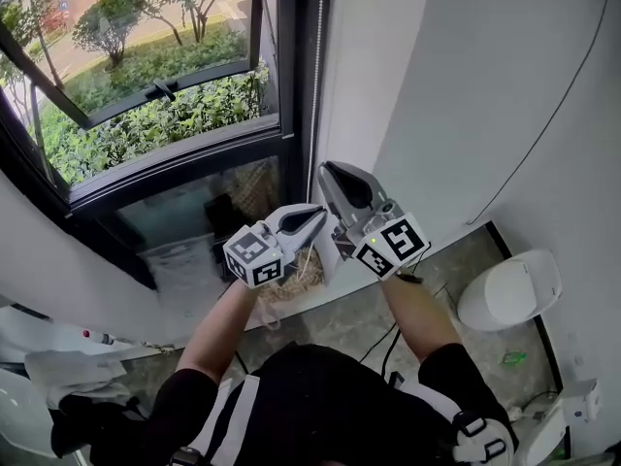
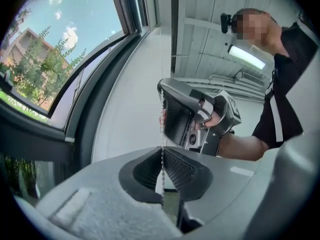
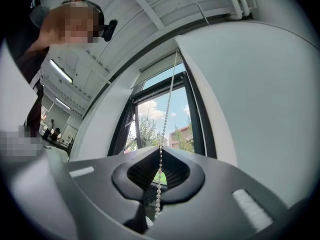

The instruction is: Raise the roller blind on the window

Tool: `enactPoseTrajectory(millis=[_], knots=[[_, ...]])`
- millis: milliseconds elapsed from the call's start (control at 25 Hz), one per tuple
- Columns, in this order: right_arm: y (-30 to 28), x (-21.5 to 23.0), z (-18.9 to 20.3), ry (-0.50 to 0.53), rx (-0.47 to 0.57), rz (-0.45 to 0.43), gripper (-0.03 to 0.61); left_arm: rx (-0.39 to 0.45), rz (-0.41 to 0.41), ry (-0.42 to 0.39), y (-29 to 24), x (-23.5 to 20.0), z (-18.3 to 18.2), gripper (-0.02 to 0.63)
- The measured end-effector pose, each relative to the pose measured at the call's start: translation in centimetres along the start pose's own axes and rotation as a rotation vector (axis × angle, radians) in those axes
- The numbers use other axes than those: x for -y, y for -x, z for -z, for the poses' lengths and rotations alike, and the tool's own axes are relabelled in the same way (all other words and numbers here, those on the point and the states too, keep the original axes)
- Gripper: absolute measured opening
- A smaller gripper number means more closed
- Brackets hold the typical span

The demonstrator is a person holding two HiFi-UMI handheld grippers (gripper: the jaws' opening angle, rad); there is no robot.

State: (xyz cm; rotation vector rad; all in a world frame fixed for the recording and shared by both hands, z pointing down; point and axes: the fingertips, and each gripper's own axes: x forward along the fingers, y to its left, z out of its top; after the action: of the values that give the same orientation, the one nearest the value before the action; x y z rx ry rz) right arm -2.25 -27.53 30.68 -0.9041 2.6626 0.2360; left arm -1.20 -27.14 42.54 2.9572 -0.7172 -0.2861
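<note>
A white bead chain (image 1: 317,66) hangs down the wall beside the dark window frame (image 1: 184,158). My right gripper (image 1: 325,168) is the upper one, pointing up at the chain. In the right gripper view the jaws are closed with the bead chain (image 3: 160,156) running up between them toward the top of the window. My left gripper (image 1: 318,212) sits just below and left of it. Its jaws are closed on the same bead chain (image 2: 162,159), with the right gripper (image 2: 197,119) directly above. The blind itself is not clearly in view; the glass shows trees outside.
A white wall (image 1: 466,85) stands right of the chain. On the floor are a white round bin (image 1: 509,289), black cables (image 1: 388,343) and a plastic bag (image 1: 179,270) under the sill. Green shrubs (image 1: 146,115) lie outside the glass.
</note>
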Motion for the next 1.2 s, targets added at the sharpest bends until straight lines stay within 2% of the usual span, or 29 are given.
enactPoseTrajectory(millis=[200,280,360,400,480,560,720,800,880,1080,1200], knots=[[3.9,0.4,9.0,-0.115,-0.157,0.032,0.014,-0.185,-0.020,0.104,1.0,-0.2,9.5,0.015],[4.8,0.3,10.3,-0.129,-0.183,0.036,0.014,-0.208,-0.017,0.104,1.6,0.0,10.9,0.016],[4.9,0.4,10.3,-0.119,-0.191,0.033,0.014,-0.211,0.003,0.085,2.0,0.1,10.7,0.022],[4.9,0.4,10.2,-0.108,-0.196,0.028,0.014,-0.213,0.016,0.075,2.3,0.1,10.4,0.055],[4.8,0.4,10.1,-0.100,-0.202,0.021,0.014,-0.203,0.036,0.064,3.2,-0.4,9.1,0.097],[5.1,0.5,10.1,-0.116,-0.198,0.020,0.014,-0.151,0.029,0.061,4.1,-1.4,6.5,0.103],[5.2,0.0,9.8,-0.128,-0.191,0.004,0.014,0.014,0.027,-0.008,3.0,-2.0,-2.6,0.103],[5.0,-0.4,9.7,-0.129,-0.188,-0.008,0.014,0.052,0.048,-0.064,1.4,-1.0,-6.6,0.103],[4.9,-0.5,9.7,-0.133,-0.186,-0.011,0.014,0.086,0.080,-0.083,0.0,-0.1,-9.3,0.103],[5.1,-0.2,9.9,-0.140,-0.185,-0.004,0.014,0.194,0.130,0.021,-2.4,0.4,-12.7,0.103],[5.3,-0.3,9.9,-0.140,-0.185,-0.002,0.014,0.203,0.128,0.030,-3.0,0.6,-12.9,0.103]])
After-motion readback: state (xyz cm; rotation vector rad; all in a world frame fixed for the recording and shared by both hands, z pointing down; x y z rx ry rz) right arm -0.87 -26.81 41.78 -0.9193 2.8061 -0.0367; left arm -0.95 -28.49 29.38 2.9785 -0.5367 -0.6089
